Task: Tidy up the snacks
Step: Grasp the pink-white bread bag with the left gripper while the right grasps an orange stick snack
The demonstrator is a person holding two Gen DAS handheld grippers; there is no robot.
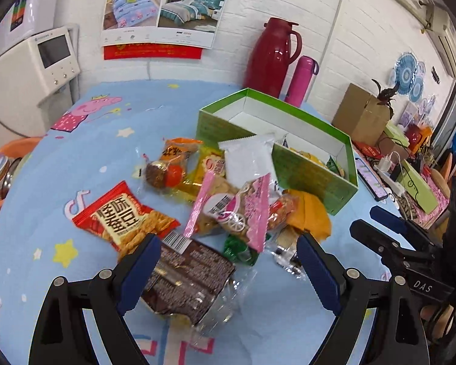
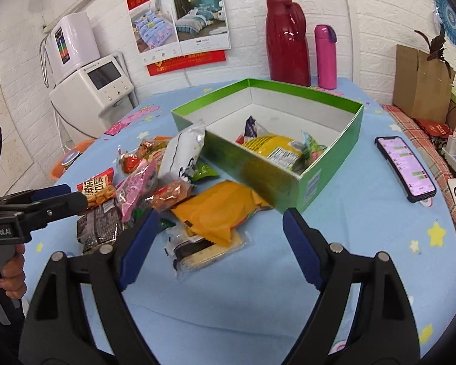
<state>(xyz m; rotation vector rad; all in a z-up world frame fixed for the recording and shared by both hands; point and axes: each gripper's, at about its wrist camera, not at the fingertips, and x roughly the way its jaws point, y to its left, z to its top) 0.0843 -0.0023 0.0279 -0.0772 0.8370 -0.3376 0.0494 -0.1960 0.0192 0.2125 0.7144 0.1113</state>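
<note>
Left tongs (image 1: 228, 270) spread wide, empty, over the brown packet (image 1: 185, 283). Red packet (image 1: 124, 216) lies left of it; pink packet (image 1: 243, 210) sits atop the snack pile mid-tabletop (image 1: 76, 158). Green box (image 2: 288, 164), a few snacks inside, stands right of the pile. Right tongs (image 2: 219, 240) wide, empty, near the orange packet (image 2: 219, 210). Risk: overlapping wrappers, so a grip may drag neighbours or slip on foil.

You see the open box (image 2: 307, 179) on the table (image 2: 349, 243), with a few packets (image 2: 276, 152) inside it. Left of the box lies the heap of snack packets (image 2: 179, 188). Behind the box stand two flasks (image 2: 288, 39); right of it lies a phone (image 2: 405, 167).
</note>
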